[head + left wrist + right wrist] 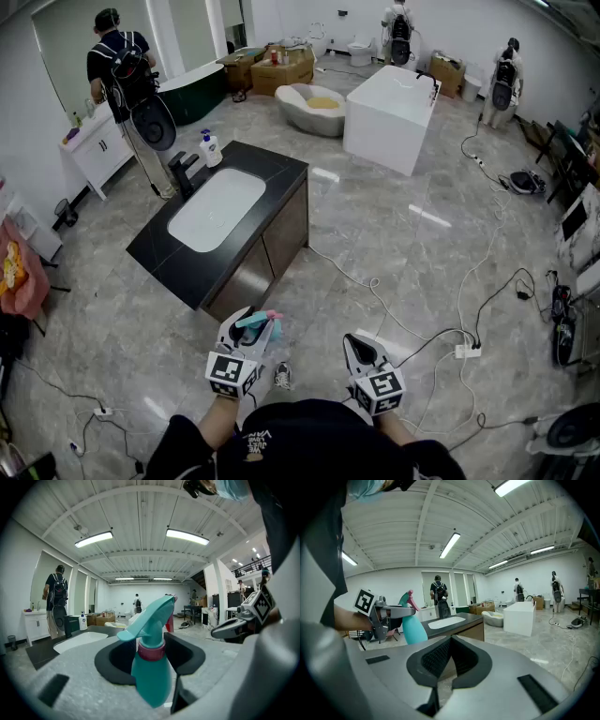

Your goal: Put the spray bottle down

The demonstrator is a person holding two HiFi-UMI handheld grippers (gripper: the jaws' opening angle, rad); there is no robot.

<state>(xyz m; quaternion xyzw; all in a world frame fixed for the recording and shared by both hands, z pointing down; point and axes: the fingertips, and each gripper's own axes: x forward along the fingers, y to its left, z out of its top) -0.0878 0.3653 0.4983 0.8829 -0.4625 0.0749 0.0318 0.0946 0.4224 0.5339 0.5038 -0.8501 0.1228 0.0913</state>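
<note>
Holding firm, the left gripper point(248, 325) clamps the teal spray bottle point(151, 667) near its pink collar, up in the air over the floor. Nothing is set down yet! Just beside it, the right gripper point(449, 641) has its jaws together, empty. Farther ahead sits the black sink counter point(272, 173), well apart and a likely landing spot, so the whole put-down is left to do.
</note>
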